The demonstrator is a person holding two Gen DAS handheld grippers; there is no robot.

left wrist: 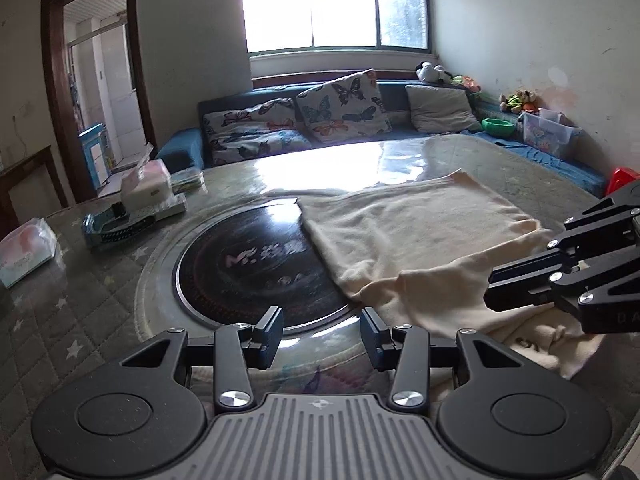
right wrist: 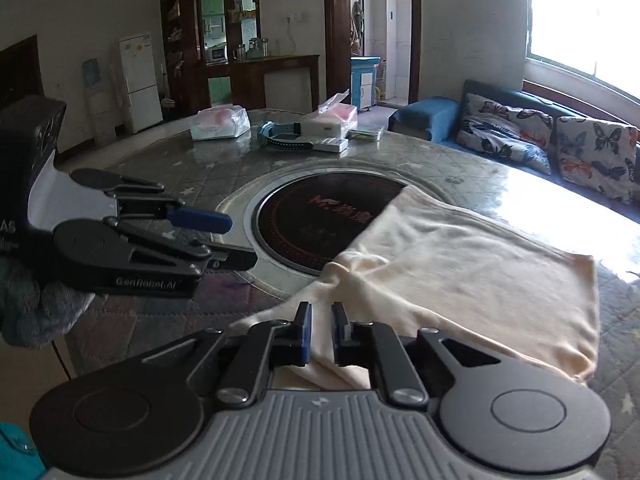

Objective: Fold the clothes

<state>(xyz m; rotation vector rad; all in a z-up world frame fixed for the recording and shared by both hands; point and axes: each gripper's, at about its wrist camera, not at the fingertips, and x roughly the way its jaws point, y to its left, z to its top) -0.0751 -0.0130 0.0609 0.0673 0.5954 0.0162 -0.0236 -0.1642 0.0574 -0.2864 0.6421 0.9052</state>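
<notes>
Cream garment [right wrist: 460, 264] pinched in right tool [right wrist: 322, 334]

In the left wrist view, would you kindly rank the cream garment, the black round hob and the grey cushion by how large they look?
1. Cream garment, largest.
2. Black hob, close behind; the garment covers its right part.
3. Grey cushion, smallest, though it lies farthest from the camera, so its true size is unsure.

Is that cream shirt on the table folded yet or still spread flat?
Partly folded. The cream shirt lies mostly flat on the table, with its near edge bunched and lifted between the right gripper fingers.
</notes>
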